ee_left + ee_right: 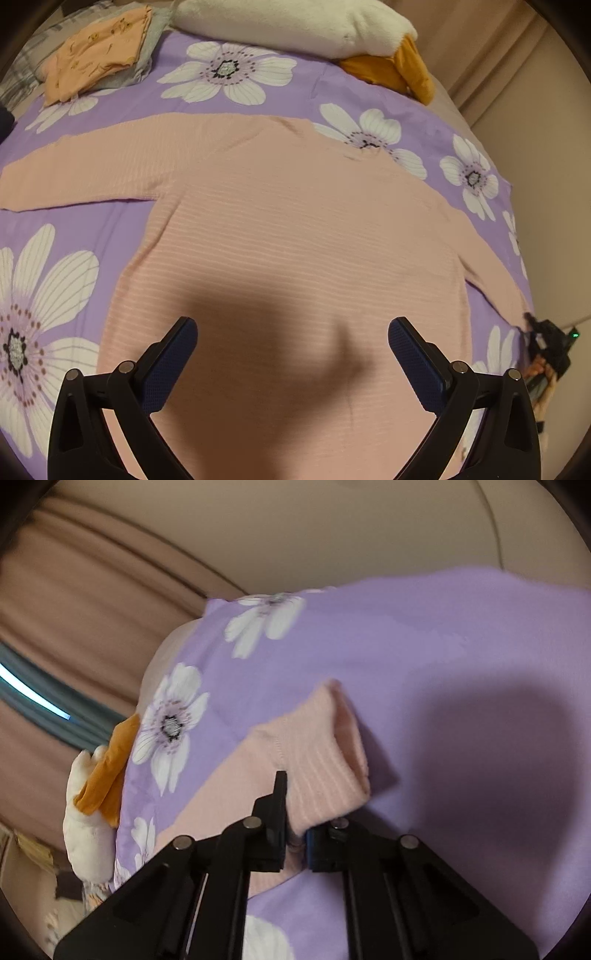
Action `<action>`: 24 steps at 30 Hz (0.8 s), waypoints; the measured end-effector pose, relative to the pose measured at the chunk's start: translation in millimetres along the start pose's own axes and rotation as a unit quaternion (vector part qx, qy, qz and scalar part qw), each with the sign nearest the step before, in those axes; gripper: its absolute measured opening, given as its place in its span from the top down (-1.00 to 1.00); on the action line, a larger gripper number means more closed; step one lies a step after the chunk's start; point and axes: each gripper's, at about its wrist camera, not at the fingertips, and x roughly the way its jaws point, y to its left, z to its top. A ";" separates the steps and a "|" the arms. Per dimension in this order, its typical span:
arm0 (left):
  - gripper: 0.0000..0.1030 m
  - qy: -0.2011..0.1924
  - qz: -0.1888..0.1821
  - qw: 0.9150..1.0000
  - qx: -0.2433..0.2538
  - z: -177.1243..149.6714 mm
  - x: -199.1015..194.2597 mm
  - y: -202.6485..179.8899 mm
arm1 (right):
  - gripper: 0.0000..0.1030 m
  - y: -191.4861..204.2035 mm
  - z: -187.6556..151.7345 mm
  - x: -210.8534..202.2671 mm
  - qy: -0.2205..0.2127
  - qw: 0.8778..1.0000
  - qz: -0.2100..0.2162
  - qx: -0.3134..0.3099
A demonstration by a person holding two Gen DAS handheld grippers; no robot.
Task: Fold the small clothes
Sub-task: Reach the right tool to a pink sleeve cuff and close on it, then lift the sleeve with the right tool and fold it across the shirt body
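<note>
Right wrist view alone shows right tongs [295, 834] pinching sweater cuff [332, 746].

sweater [288, 229] flat on bedsheet [74, 229] | folded clothes [96, 55] behind-left | plush toy [295, 26] behind

Bed cover: purple fabric sheet with large white flower print [236, 107], spread over the bed. Far edge of the bed: white plush toy with orange fabric parts [295, 26], lying along that edge. Far left corner: grey plaid pillow [22, 66]. Background beyond the bed: beige pleated curtain [74, 602] and a plain beige wall [295, 524].
</note>
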 end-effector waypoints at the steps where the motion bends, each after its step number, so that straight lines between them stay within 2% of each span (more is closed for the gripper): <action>1: -0.98 0.000 0.003 1.000 0.000 0.8 0.1 0.8 | 0.86 7.9 1.3 -4.4 -0.001 1.000 0.001 -0.015; 7: -0.98 0.000 0.011 1.000 -0.005 6.4 -5.2 12.6 | 0.86 94.5 -0.2 -21.1 0.010 0.991 0.020 -0.134; 12: -0.98 -0.009 0.027 1.000 -0.003 9.8 -19.7 27.8 | 0.86 193.0 -27.4 -19.8 0.027 0.973 0.052 -0.225; 15: -0.98 -0.014 0.031 0.999 -0.010 13.0 -29.5 42.3 | 0.86 251.1 -55.8 -20.2 0.034 0.956 0.072 -0.281; 19: -0.98 -0.026 0.037 0.999 -0.018 16.1 -43.4 61.5 | 0.86 328.3 -112.1 -10.6 0.043 0.927 0.091 -0.362; 24: -0.98 -0.038 0.051 0.997 -0.038 18.8 -58.5 95.1 | 0.86 386.4 -194.8 7.1 0.069 0.885 0.103 -0.449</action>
